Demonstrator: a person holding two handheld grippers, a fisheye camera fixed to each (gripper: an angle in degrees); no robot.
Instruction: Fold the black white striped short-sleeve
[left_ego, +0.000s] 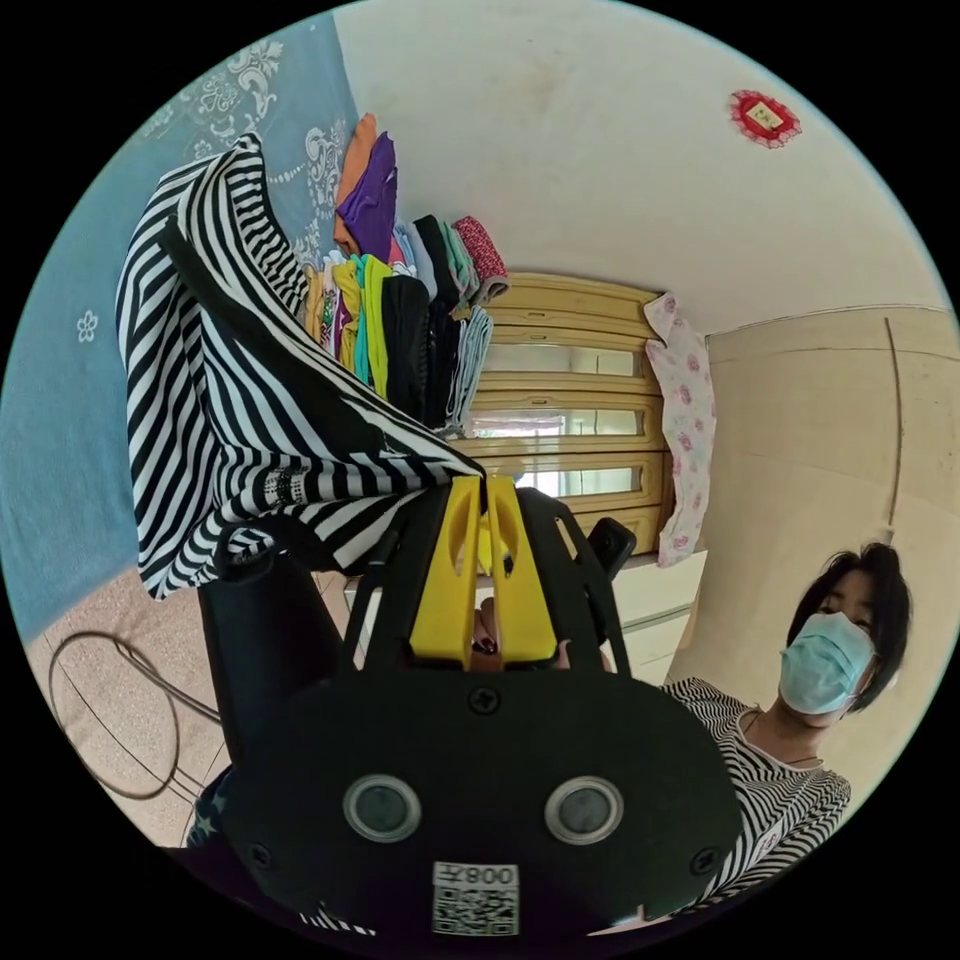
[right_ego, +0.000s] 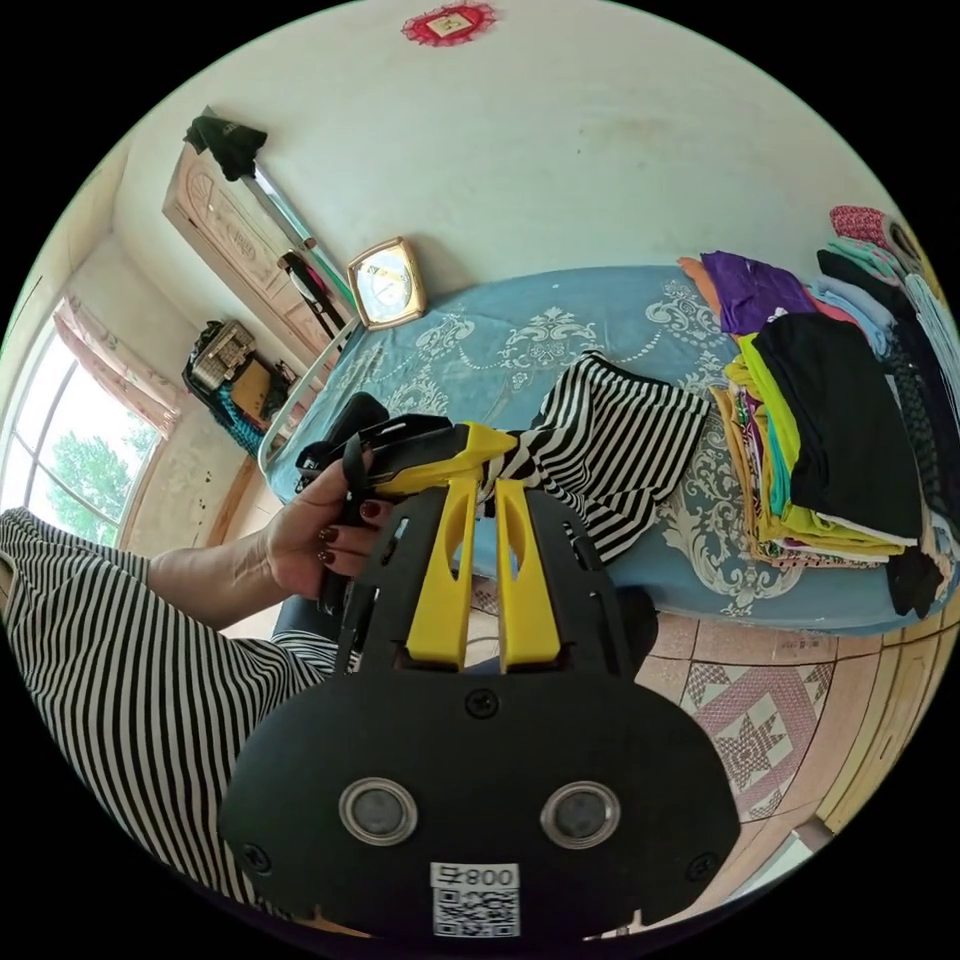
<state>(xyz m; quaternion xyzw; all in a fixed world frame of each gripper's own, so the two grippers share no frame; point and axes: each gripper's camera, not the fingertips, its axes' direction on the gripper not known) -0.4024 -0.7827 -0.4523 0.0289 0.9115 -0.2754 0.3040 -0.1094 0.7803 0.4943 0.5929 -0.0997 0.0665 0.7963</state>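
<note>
Lifting the black white striped short-sleeve (left_ego: 240, 400) clear of the blue patterned bedspread (right_ego: 560, 330), the left gripper (left_ego: 487, 497) has its yellow jaws closed together on an edge of the cloth, so that the garment hangs bunched and creased from that one hold. In the right gripper view the same tool appears as the other gripper (right_ego: 470, 440), gripped by the person's hand (right_ego: 310, 530), with the striped fabric trailing from its tip down toward the bedspread. The right gripper (right_ego: 483, 487) sits just beside that hold, its jaws a narrow gap apart; whether any cloth lies between them cannot be told. A stack of folded clothes (right_ego: 830, 440) lies on the bedspread near the shirt. Judged from this arrangement, the step in hand is the pick-up and opening-out that precedes folding; no fold is yet made. The next move would call for the right gripper to take a second point on the hem or shoulder, well apart from the first, and spread the shirt flat.
</note>
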